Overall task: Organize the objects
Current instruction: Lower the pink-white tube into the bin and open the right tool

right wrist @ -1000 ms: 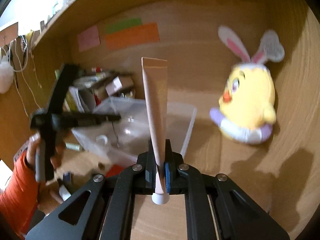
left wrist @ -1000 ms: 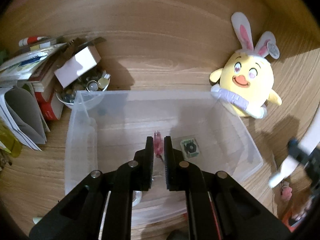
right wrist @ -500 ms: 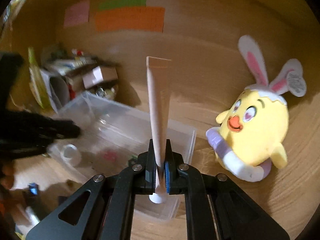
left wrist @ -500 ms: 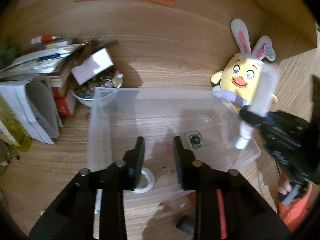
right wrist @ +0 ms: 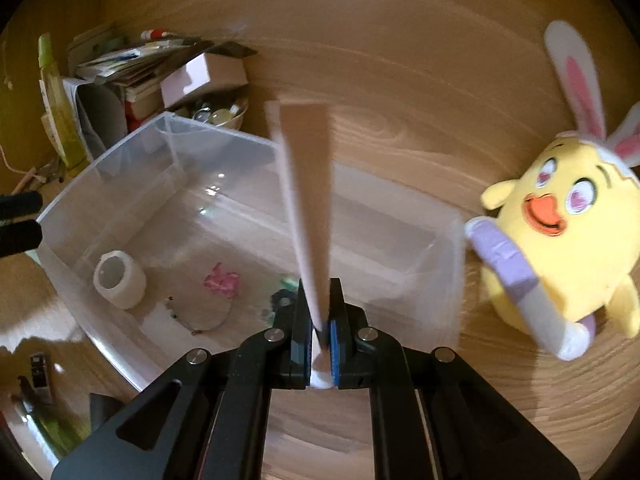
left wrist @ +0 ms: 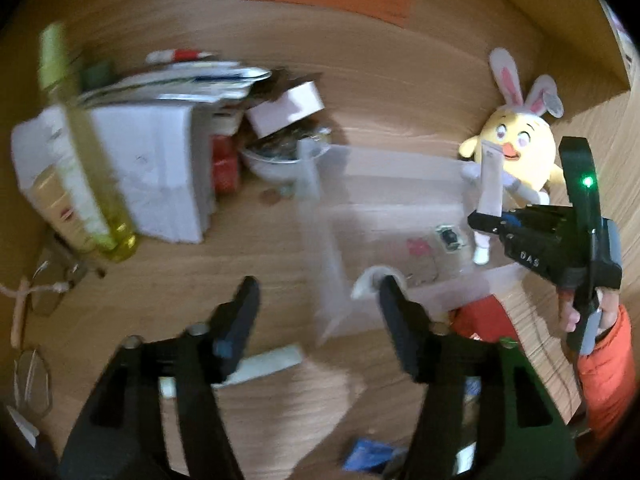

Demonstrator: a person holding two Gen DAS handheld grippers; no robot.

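At the far left of the wooden table [left wrist: 280,92] a yellow-green bottle [left wrist: 86,152] leans against a heap of papers and boxes [left wrist: 160,152], with a bowl [left wrist: 276,160] of small odds and ends beside it. The left gripper [left wrist: 316,304] hangs over bare wood in front of that heap, its jaws spread wide and holding nothing; a white stick-like item [left wrist: 268,364] lies on the table just below them, too blurred to name. To the right sits the clear plastic bin [right wrist: 100,164], and on its floor lie a roll of white tape [right wrist: 119,279], a small pink item [right wrist: 222,282] and a thin wire or chain. The right gripper [right wrist: 320,316] is poised above the bin's near right part, jaws clamped on a beige tube [right wrist: 308,208] near its white cap, the tube's flat end pointing away. At the far right a yellow chick toy [right wrist: 560,236] with rabbit ears rests beside the bin.
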